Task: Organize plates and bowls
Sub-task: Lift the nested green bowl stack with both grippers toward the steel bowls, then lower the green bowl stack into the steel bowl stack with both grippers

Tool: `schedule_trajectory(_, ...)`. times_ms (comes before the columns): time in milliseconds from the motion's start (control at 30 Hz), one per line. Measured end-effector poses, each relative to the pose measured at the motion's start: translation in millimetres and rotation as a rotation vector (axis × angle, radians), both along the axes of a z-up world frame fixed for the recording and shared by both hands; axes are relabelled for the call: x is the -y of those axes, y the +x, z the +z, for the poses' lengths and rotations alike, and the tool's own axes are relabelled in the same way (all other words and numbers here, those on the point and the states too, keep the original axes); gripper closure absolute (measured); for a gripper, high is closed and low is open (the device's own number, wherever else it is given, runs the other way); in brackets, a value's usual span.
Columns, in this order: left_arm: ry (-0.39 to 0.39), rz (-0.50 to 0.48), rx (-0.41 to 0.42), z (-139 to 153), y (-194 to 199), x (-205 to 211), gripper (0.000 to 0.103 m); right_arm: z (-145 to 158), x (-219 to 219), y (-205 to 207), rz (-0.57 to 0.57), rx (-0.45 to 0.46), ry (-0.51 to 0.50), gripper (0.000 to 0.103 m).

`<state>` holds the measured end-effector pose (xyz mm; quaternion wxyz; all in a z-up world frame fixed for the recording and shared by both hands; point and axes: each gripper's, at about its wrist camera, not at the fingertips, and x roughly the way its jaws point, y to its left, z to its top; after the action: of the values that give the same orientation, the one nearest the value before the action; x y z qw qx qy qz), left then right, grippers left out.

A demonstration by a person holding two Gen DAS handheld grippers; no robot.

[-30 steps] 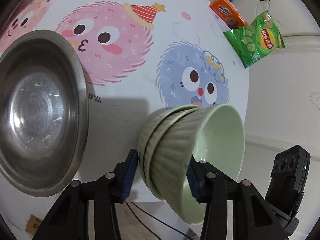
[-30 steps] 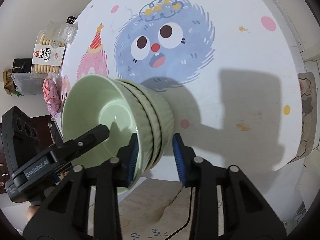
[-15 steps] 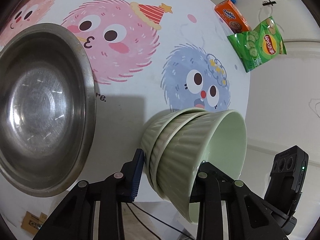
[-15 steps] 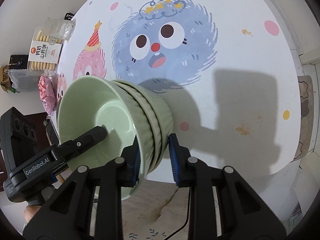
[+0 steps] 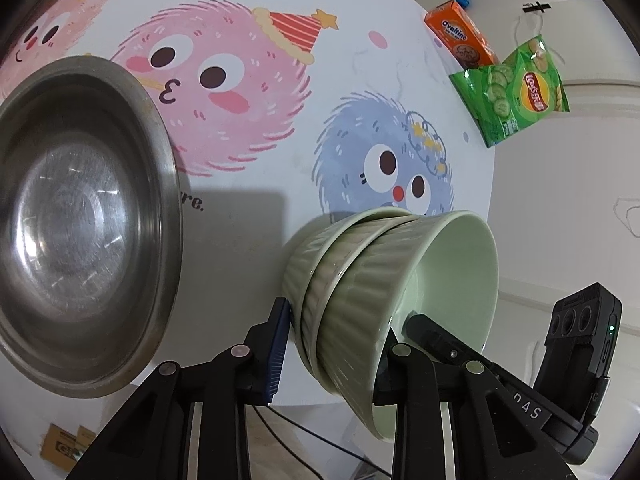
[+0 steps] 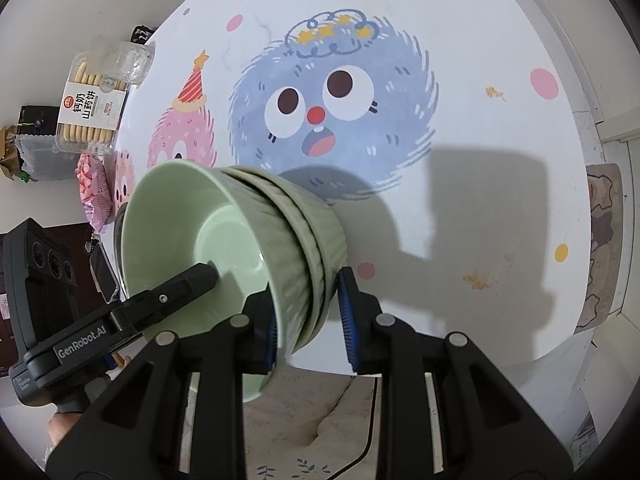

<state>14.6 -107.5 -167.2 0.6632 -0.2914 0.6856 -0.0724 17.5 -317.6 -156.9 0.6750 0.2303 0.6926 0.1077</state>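
Observation:
Three nested pale green ribbed bowls (image 5: pixel 360 280) (image 6: pixel 288 240) hang tilted on their side over the near edge of the round cartoon-print table (image 5: pixel 248 240). My left gripper (image 5: pixel 348 316) is shut on the stack's wall, its blue left pad (image 5: pixel 280 344) against the outermost bowl and its other finger inside the top bowl. My right gripper (image 6: pixel 304 292) grips the opposite wall the same way, with one pad (image 6: pixel 346 316) outside and one finger inside. In the right wrist view the left gripper's inner finger (image 6: pixel 188 280) shows within the bowl.
A large steel basin (image 5: pixel 80 220) sits on the table left of the bowls. An orange Ovaltine box (image 5: pixel 460 36) and a green chip bag (image 5: pixel 512 92) lie at the far edge. A biscuit tray (image 6: pixel 96 104) and a pink packet (image 6: pixel 94 192) lie on another side.
Both grippers' jaws narrowed onto the bowl walls, and the gap beside each outer pad is gone. The stack kept its tilt and shifted only slightly.

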Motion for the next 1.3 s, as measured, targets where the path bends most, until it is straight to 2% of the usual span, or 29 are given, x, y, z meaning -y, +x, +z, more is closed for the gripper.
schedule_trajectory(433, -0.007, 0.018, 0.013, 19, 7, -12, 0.074, 21, -8, 14, 0.033, 0.021, -0.013, 0.074)
schedule_trajectory(800, -0.004, 0.027, 0.065, 56, 24, -41, 0.074, 56, -34, 34, 0.047, 0.074, -0.019, 0.074)
schedule_trajectory(1067, 0.002, 0.08, 0.102, 85, 25, -84, 0.078, 85, -70, 47, 0.096, 0.135, -0.025, 0.074)
schedule_trajectory(1300, 0.052, 0.143, 0.107, 93, 8, -137, 0.079, 87, -126, 47, 0.18, 0.129, 0.012, 0.074)
